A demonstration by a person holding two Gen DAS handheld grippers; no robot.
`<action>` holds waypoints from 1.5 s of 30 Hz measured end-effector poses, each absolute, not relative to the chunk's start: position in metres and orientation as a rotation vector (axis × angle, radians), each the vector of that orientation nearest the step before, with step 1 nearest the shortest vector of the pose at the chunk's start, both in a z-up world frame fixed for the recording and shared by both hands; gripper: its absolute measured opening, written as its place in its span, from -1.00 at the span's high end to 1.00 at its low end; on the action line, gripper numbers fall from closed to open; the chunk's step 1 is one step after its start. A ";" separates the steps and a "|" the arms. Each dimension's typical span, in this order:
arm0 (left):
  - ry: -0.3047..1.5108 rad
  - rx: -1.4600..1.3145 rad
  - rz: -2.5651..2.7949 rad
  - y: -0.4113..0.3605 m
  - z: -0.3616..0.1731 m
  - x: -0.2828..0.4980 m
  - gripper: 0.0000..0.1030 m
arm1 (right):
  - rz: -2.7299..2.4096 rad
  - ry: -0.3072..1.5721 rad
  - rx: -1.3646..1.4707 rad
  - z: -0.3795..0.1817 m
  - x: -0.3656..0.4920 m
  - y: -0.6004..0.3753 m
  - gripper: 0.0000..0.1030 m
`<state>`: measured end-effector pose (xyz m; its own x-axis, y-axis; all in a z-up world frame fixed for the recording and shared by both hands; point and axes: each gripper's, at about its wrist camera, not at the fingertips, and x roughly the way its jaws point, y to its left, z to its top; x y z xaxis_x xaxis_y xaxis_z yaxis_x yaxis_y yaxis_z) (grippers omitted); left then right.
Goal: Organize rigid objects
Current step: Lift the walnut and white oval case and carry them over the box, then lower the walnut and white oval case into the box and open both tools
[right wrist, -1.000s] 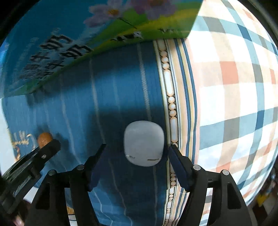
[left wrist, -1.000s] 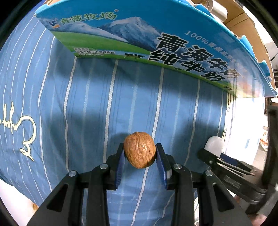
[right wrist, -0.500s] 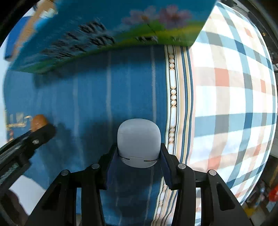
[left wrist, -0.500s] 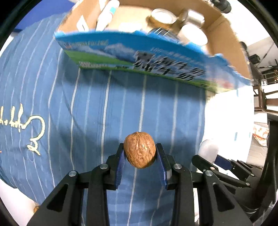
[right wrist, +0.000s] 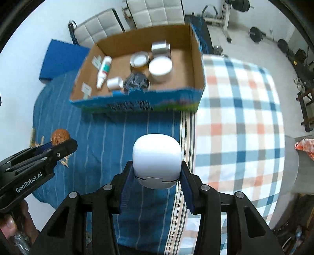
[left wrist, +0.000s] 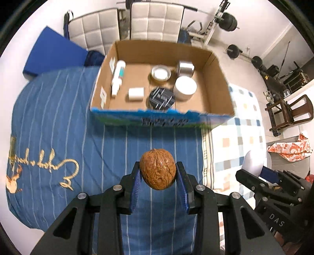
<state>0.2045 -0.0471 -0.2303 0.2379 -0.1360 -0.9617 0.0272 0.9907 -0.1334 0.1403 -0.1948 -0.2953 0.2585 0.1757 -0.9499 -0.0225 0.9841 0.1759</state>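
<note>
My left gripper (left wrist: pixel 158 172) is shut on a brown walnut (left wrist: pixel 158 168) and holds it high above the blue striped cloth (left wrist: pixel 58 121). My right gripper (right wrist: pixel 157 172) is shut on a white rounded case (right wrist: pixel 156 157), also raised. Each shows in the other's view: the walnut (right wrist: pixel 59 135) at the left, the white case (left wrist: pixel 253 161) at the right. An open cardboard box (left wrist: pixel 215 68) with a blue printed front stands beyond both. It holds several items: a white tube (left wrist: pixel 117 76), round tins (left wrist: pixel 161 73), a dark disc (left wrist: pixel 162 97).
A checked cloth (right wrist: pixel 235 117) lies right of the blue one. White padded chairs (left wrist: pixel 157 17), a blue mat (left wrist: pixel 53 53), weights (left wrist: pixel 229 23) and a wooden chair (left wrist: pixel 290 113) stand around on the floor.
Both grippers have risen high above the cloth, so the box's inside now shows. The right gripper closed on the white case and lifted it. The walnut stays held.
</note>
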 end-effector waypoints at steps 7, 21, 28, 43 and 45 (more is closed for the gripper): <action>1.277 -0.132 -0.147 -0.045 -0.201 0.225 0.39 | 0.176 1.254 0.184 -0.265 0.155 -0.196 0.07; 1.383 -0.109 -0.132 -0.019 -0.260 0.378 0.39 | 0.091 1.327 0.231 -0.327 0.303 -0.192 0.07; 1.563 -0.146 -0.118 -0.008 -0.345 0.450 0.39 | 0.023 1.485 0.212 -0.403 0.364 -0.186 0.07; 1.747 -0.107 -0.084 -0.007 -0.435 0.492 0.36 | -0.016 1.703 0.096 -0.484 0.397 -0.175 0.06; 1.758 -0.129 -0.077 -0.004 -0.436 0.493 0.22 | -0.019 1.717 0.096 -0.488 0.399 -0.176 0.06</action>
<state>0.4929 -0.0043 -0.4363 -0.1857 -0.1298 -0.9740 -0.0442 0.9913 -0.1237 0.3985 -0.1757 -0.4885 -0.1453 0.0532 -0.9880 0.0748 0.9963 0.0426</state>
